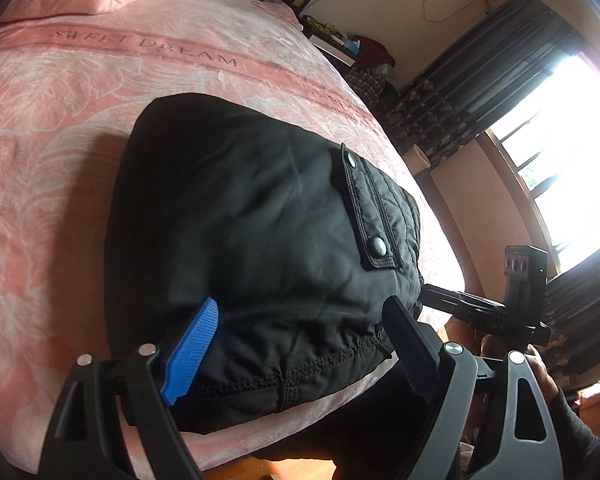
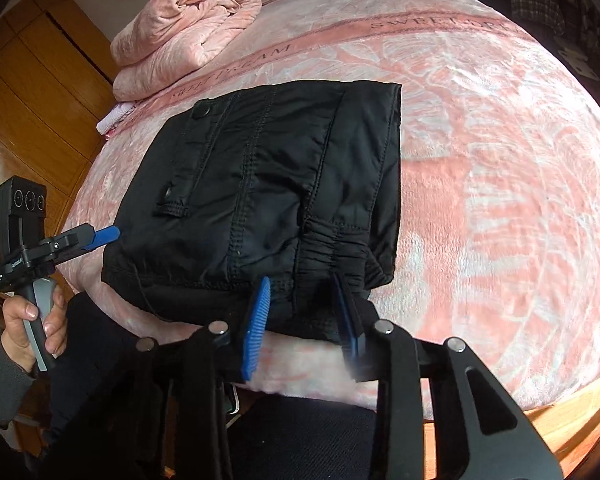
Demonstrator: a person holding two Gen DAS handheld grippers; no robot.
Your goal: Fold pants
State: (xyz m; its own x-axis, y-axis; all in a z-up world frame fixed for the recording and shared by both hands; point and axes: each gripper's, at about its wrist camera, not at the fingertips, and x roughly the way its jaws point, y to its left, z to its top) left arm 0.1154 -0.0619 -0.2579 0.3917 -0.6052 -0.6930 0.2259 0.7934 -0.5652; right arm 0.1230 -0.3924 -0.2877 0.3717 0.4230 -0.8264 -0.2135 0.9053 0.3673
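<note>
The black pants (image 1: 252, 220) lie folded into a compact rectangle on the pink bed (image 1: 60, 120), near its front edge; they also show in the right wrist view (image 2: 268, 184). A pocket flap with two snap buttons (image 1: 374, 216) faces up. My left gripper (image 1: 300, 344) is open, its blue fingers straddling the near edge of the pants without closing on them. My right gripper (image 2: 304, 320) is open too, its fingers either side of the gathered elastic cuff (image 2: 332, 244). The left gripper also shows in the right wrist view (image 2: 100, 236) at the pants' left corner.
A rolled pink quilt (image 2: 184, 28) lies at the far left of the bed. The bed's wooden front edge (image 2: 572, 416) is just below the grippers. A wooden wardrobe (image 2: 32, 92) stands to the left. A window with dark curtains (image 1: 540, 120) is on the right.
</note>
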